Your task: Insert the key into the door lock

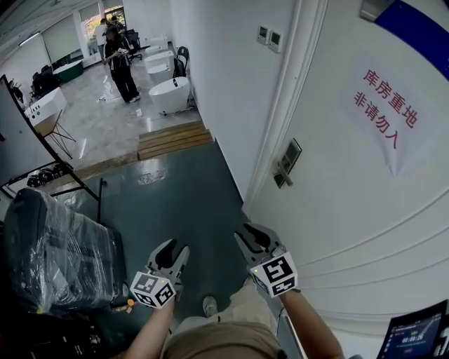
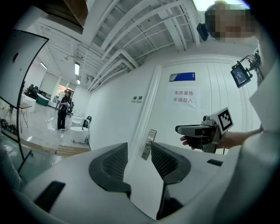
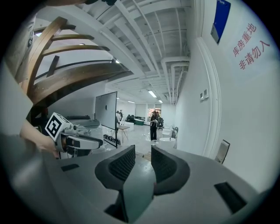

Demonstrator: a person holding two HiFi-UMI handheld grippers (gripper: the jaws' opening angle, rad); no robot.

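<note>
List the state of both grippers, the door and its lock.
Left gripper: open, empty.
Right gripper: open, empty.
Door: shut.
Lock: untouched, no key visible in it.

The door (image 1: 365,189) is white. It carries a white sign (image 1: 384,112) printed in red characters, with a deep blue panel (image 1: 415,21) above it. The lock plate (image 1: 287,163) is dull silver-grey. The floor (image 1: 182,203) near the door is dark teal. Farther off, a step (image 1: 174,139) is pale wood brown and the bathtubs (image 1: 170,93) are white. The left gripper (image 1: 174,251) and right gripper (image 1: 254,237) are light grey with dark grey ribbed jaws. Each bears black-and-white square markers.
</note>
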